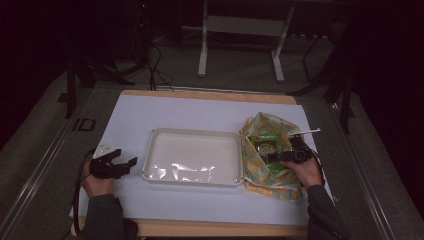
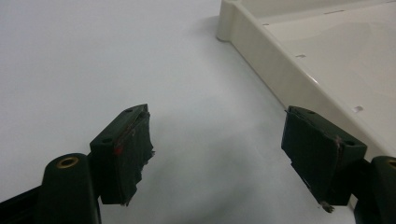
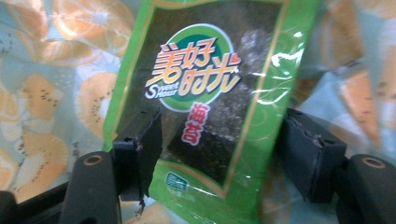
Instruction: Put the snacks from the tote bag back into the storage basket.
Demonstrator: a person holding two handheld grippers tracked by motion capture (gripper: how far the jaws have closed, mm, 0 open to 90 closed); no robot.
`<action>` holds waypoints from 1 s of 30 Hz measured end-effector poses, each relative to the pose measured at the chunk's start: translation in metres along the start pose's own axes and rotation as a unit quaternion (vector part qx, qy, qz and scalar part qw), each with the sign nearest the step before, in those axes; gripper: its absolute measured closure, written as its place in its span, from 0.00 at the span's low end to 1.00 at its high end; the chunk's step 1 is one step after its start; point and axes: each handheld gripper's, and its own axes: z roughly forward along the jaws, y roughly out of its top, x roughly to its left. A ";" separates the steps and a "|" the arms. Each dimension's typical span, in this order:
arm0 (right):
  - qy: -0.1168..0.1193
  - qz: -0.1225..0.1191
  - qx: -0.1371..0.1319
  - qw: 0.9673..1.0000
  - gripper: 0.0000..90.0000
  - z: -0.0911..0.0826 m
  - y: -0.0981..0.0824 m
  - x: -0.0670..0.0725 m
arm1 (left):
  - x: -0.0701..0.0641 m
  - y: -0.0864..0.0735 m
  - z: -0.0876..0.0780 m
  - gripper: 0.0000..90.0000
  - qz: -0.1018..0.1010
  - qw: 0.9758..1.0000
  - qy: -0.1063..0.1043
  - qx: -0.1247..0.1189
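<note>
Seaweed packet (image 3: 201, 107) lies between right gripper's (image 3: 219, 154) spread jaws (untouched).

High view: fixed above the near edge, facing forward and down over the whole surface (image 1: 150, 107). Left gripper view: low, close, looking along its fingers (image 2: 123, 151) past the cream tray (image 2: 280, 70), also seen from above. Right gripper view: very near the green snack packet (image 3: 205, 93), shared with the high view.
</note>
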 end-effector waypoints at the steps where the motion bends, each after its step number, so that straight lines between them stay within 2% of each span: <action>1: 0.007 0.004 0.002 1.000 0.39 0.001 0.000 -0.001 | 0.000 0.000 0.000 0.27 0.000 1.000 0.001 0.000; 7: 0.050 0.030 -0.011 0.998 0.46 -0.001 0.000 -0.005 | 0.000 0.000 0.000 0.27 0.000 1.000 0.000 0.000; 11: 0.065 0.028 -0.017 0.997 0.51 -0.005 0.003 -0.001 | 0.000 0.000 0.000 0.27 0.000 1.000 0.001 0.000; 15: 0.090 0.029 -0.027 0.995 0.56 -0.010 0.008 0.004 | 0.000 0.000 0.000 0.27 0.000 1.000 0.001 -0.001; 20: 0.089 0.035 -0.031 0.995 0.58 -0.008 0.019 0.009 | 0.000 0.000 0.000 0.27 0.000 1.000 0.000 0.000; 24: 0.084 0.041 -0.023 0.995 0.62 -0.002 0.025 0.011 | 0.000 0.000 0.000 0.27 -0.001 1.000 -0.001 -0.001; 30: 0.087 0.053 -0.024 0.995 0.69 -0.002 0.027 0.014 | 0.000 0.000 0.000 0.27 0.000 1.000 0.000 0.000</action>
